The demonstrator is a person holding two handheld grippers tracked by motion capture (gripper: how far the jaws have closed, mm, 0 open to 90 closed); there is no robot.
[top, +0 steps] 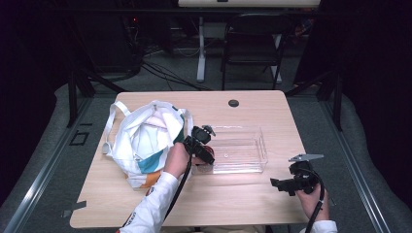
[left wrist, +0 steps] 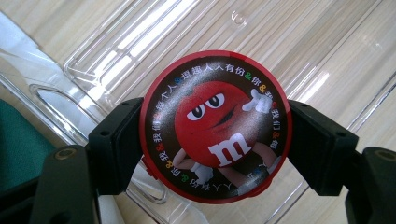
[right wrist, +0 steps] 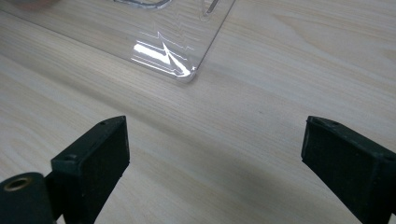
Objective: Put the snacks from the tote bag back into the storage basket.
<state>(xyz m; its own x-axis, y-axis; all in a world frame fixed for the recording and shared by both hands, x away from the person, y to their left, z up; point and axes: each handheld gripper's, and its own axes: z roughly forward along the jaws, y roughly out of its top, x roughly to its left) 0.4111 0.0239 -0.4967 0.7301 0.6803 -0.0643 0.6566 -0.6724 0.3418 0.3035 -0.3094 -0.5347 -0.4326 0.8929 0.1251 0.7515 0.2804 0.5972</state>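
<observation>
One round tin (left wrist: 215, 126) is clamped between the two jaws of the left gripper (left wrist: 215, 140). The tin is a flat disc with a red rim and a black face carrying a red cartoon figure and a white letter "m". Being round, it has no long axis; its printed face is turned toward the left gripper's camera, and the figure reads upright in the left gripper view. The jaws press on opposite edges of the disc, one at each side, so the tin sits squarely between them and fills the gap.

In the left gripper view the tin is over one clear tray (left wrist: 299, 51). Whether the tin touches the tray floor cannot be told. In the high view the left gripper (top: 204, 144) is at the tray's (top: 243, 150) left end, just beside one white bag (top: 143, 141) with teal patches and a long strap. The bag lies on the left half of the table (top: 252, 204), and the tray lies lengthwise across the table's middle.

The right gripper (top: 285, 185) is near the table's right front corner, apart from the tray. In the right gripper view, the right gripper (right wrist: 215, 158) has its two jaws spread wide with bare wood between them, gripping nothing. One corner of the tray (right wrist: 187, 70) lies ahead of the jaws, clear of both.

Count: one tin, one tray, one bag, two grippers.
</observation>
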